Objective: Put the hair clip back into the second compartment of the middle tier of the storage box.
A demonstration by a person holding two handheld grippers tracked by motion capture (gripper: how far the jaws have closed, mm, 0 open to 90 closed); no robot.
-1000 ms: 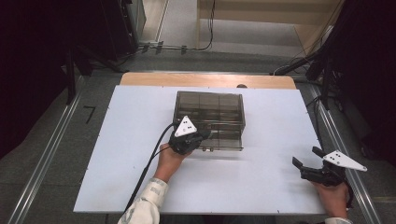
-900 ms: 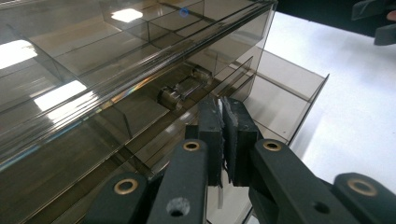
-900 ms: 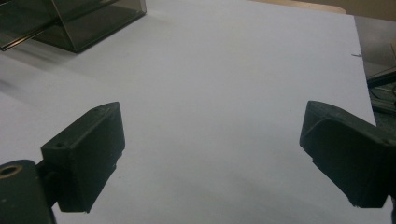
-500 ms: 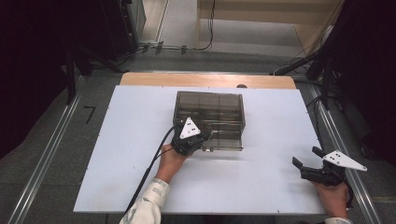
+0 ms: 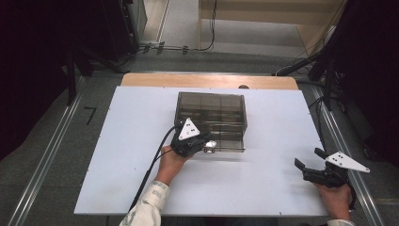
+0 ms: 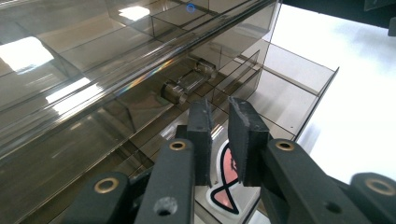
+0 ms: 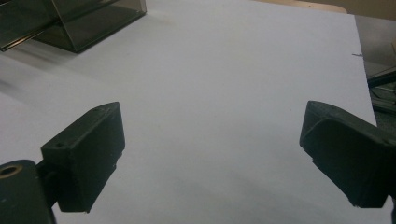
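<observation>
Hovering mid-frame, the left hand-held gripper, its jaws just opening slightly around nothing, faces the smoked drawer box's handle; the right hand-held gripper is spread wide.

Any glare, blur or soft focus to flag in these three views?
High view: surroundings very dark, white table evenly lit, a bright glint beside the left tongs. Left gripper view: strong white reflections on the smoky acrylic box; jaws sharp. Right gripper view: the right tongs look soft, the table smeared at left.
</observation>
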